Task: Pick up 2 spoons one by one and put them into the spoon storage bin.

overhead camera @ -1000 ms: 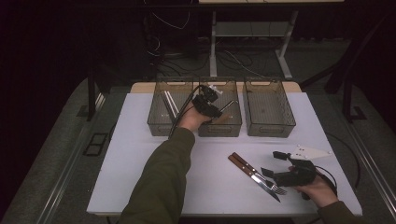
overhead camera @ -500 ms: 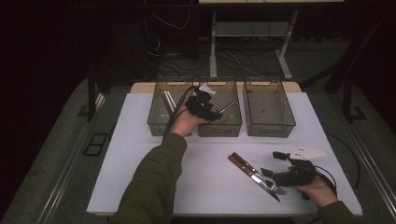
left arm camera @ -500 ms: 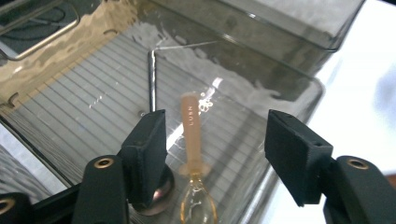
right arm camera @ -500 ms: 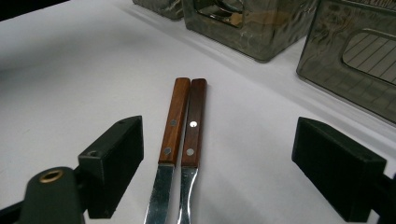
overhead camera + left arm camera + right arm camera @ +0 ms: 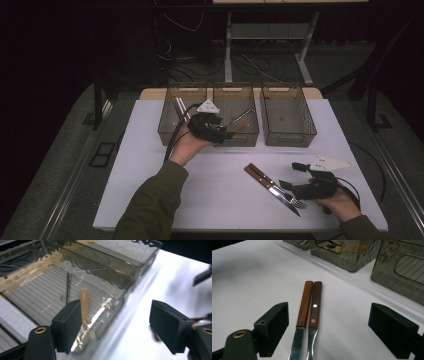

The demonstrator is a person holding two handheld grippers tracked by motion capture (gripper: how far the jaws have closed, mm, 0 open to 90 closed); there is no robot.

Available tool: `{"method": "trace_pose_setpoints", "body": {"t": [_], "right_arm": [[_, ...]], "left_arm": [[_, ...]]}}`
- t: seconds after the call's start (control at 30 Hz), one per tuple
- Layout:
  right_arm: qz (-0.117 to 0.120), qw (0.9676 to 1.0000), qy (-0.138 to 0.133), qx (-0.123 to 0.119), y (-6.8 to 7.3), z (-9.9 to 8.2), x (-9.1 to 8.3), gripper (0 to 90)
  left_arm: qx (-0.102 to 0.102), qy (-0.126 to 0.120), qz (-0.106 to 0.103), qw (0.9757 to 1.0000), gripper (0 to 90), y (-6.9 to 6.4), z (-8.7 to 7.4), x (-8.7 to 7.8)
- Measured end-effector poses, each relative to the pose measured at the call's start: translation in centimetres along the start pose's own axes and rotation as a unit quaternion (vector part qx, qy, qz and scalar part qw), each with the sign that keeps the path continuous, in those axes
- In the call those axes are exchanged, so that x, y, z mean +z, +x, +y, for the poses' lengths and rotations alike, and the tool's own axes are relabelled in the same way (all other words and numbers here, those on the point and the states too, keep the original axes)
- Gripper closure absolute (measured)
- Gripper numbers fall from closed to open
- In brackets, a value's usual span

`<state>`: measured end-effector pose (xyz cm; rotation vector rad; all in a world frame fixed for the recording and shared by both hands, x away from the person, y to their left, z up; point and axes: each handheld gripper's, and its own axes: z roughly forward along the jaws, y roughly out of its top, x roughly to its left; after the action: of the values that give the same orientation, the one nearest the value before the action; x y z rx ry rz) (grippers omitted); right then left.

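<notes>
Cutlery is what we are handling: a knife (image 5: 272, 186) and a fork (image 5: 278, 188) with brown wooden handles are lying side by side and touching on the white table (image 5: 150, 165), near-right of centre, handles pointing far-left and metal ends toward the right gripper (image 5: 295, 189). In the right gripper view we are seeing the knife (image 5: 302, 322) on the left and the fork (image 5: 314, 322) on the right, both running straight up between the two black fingers (image 5: 273, 327). The right gripper's fingers are standing spread wide on either side of the pair, touching neither piece, and the right hand (image 5: 340, 202) is resting on the table at the near-right edge.

Left gripper (image 5: 226, 134) is hovering by the near wall of the middle bin (image 5: 235, 117), held in the left hand (image 5: 187, 145). Its fingers (image 5: 67, 325) have just been opening and are spread apart now with nothing pinched between them. In the left gripper view a utensil with a wooden handle (image 5: 84, 306) is lying inside that bin behind the clear wall, blurred, so we cannot tell which piece it is.

Three smoky clear bins are sitting in a row at the far side of the table: left bin (image 5: 172, 117), middle bin, right bin (image 5: 287, 117). We are seeing pale utensils (image 5: 179, 107) leaning in the left bin.
</notes>
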<state>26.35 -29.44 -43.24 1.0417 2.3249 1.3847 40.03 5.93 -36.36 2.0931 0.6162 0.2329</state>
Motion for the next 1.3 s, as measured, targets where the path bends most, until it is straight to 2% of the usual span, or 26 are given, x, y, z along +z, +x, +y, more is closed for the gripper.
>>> {"method": "trace_pose_setpoints", "body": {"t": [0.17,0.27,0.47,0.63,0.77,0.83,1.0,1.1,1.3], "right_arm": [[-0.001,1.0,0.001,0.0,0.0,0.0,0.0,16.6],[0.0,1.0,0.003,0.002,0.1,0.0,0.1,16.6],[-0.002,1.0,0.0,-0.002,0.0,0.0,0.0,16.7],[-0.004,1.0,0.0,-0.002,0.0,0.0,-0.1,16.7],[-0.005,1.0,0.001,-0.003,-0.1,0.0,0.0,16.6],[-0.005,1.0,0.001,-0.003,-0.1,0.0,0.0,16.6],[-0.006,1.0,0.001,-0.003,-0.1,0.0,-0.1,16.6],[-0.009,0.9999,0.004,-0.005,-0.1,0.2,-0.2,16.6],[-0.008,0.9999,0.007,0.004,-0.4,0.3,-0.2,16.6]], "left_arm": [[-0.002,-0.004,-0.002,1.0,19.7,-0.9,-2.0,-1.4],[-0.008,-0.013,0.005,0.9999,16.1,-1.8,-3.3,-2.1],[-0.001,-0.024,0.02,0.9995,10.3,-3.4,-6.2,-3.8],[0.001,-0.018,0.025,0.9995,5.0,-4.4,-8.6,-4.8],[-0.003,-0.022,0.025,0.9995,0.0,-4.8,-10.3,-5.7],[-0.004,-0.018,0.028,0.9995,0.0,-5.0,-11.1,-6.1],[0.001,-0.028,0.028,0.9992,0.0,-5.2,-12.6,-7.1],[-0.007,-0.035,0.028,0.999,0.0,-5.3,-13.5,-7.5],[-0.015,-0.034,0.022,0.9991,0.0,-5.3,-14.3,-7.8]]}}
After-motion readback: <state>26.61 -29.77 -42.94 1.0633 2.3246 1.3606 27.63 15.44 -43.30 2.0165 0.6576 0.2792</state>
